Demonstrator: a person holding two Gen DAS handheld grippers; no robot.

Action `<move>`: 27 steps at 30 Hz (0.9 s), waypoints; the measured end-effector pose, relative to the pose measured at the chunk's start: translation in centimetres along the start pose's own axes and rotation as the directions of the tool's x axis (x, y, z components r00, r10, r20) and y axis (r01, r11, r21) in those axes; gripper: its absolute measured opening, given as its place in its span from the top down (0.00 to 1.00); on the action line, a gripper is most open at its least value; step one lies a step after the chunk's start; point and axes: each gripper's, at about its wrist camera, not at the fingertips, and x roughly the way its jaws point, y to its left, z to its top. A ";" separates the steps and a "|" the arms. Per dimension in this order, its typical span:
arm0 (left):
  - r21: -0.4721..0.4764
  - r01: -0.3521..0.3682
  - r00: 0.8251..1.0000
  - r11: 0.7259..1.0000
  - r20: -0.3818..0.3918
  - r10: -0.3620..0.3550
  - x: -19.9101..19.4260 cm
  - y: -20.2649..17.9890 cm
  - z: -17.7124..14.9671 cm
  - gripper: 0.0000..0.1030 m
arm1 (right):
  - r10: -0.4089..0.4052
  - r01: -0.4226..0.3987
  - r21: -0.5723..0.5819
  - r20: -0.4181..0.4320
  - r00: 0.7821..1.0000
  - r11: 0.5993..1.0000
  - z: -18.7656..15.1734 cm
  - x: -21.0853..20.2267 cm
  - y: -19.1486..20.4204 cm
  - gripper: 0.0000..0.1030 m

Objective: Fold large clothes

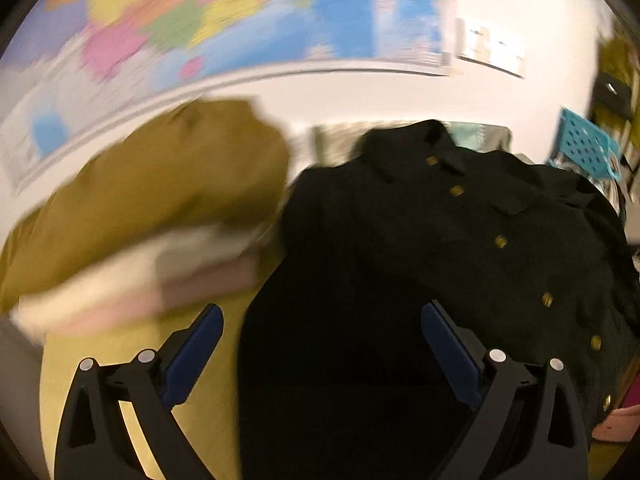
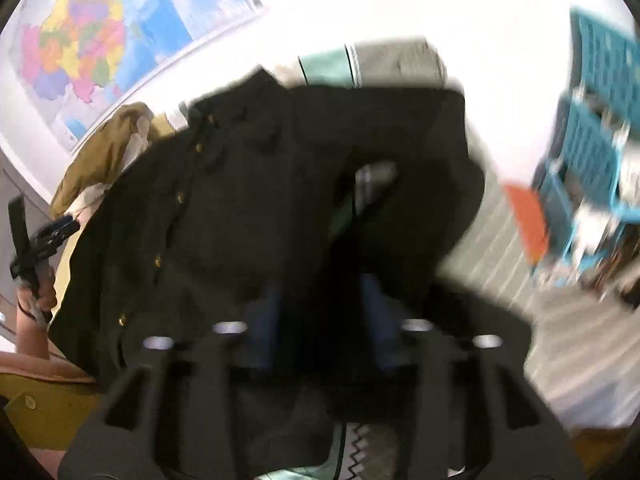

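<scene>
Black brass-buttoned coat, limp, rumpled

Left tongs wide apart; right tongs narrower, blurred.

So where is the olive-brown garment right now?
In the left wrist view the olive-brown garment is heaped at left, beside the black buttoned coat, below the wall map.
</scene>
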 end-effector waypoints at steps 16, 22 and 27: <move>0.026 0.051 0.988 0.998 -0.147 -0.047 19.4 -7.0 15.3 0.08 | 0.108 -0.119 -0.178 -0.073 0.991 0.977 16.2 19.7 11.9 0.36; -0.116 0.156 0.977 0.981 -0.125 -0.170 19.9 -4.0 17.0 0.08 | 0.215 -0.214 0.024 -0.085 0.973 0.977 19.5 23.2 10.7 0.39; -0.160 0.165 0.949 0.973 -0.244 -0.201 23.4 -3.8 17.6 0.36 | 0.150 -0.147 0.038 -0.111 0.982 0.988 20.7 24.8 11.6 0.35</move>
